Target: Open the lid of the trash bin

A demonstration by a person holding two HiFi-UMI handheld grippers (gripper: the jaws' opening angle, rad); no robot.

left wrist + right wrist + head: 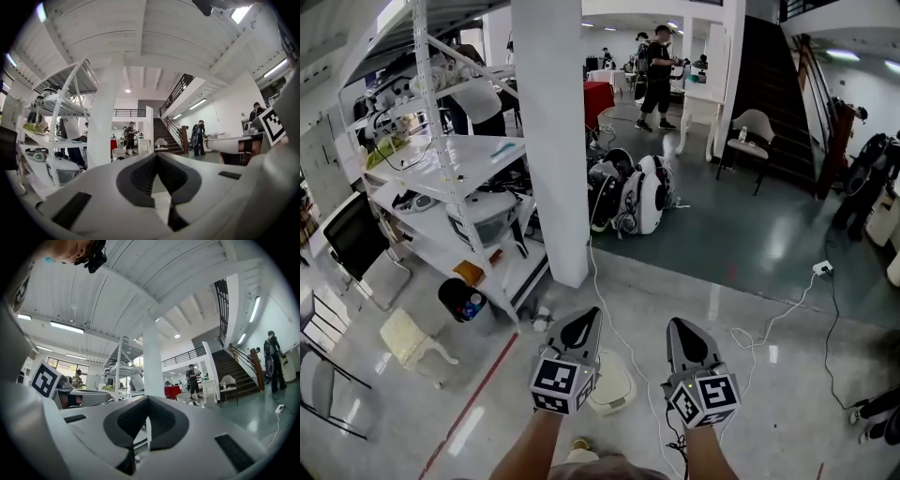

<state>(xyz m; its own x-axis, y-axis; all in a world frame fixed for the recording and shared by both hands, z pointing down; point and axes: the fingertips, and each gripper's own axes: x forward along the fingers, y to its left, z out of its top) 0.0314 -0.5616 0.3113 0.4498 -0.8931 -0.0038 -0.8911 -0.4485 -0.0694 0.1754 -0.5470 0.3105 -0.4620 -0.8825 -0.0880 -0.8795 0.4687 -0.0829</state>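
A cream-white bin with a shut rounded lid (pixel 612 390) stands on the floor right below me, partly hidden by the left gripper. My left gripper (pixel 587 319) is held in the air above the bin's left side, jaws together with nothing between them. My right gripper (pixel 678 326) hovers a little to the bin's right, also shut and empty. Both point forward and slightly up. The left gripper view shows only the closed pads (pixel 140 180) and the hall beyond. In the right gripper view the shut pads (pixel 161 420) likewise hide the bin.
A white pillar (pixel 551 141) rises straight ahead. White shelving (pixel 450 169) stands at the left, with an open black bucket (pixel 461 300) at its foot. A white cable (pixel 609 323) runs over the floor. Bags (pixel 637 192) lie past the pillar, and a person (pixel 658 80) stands far back.
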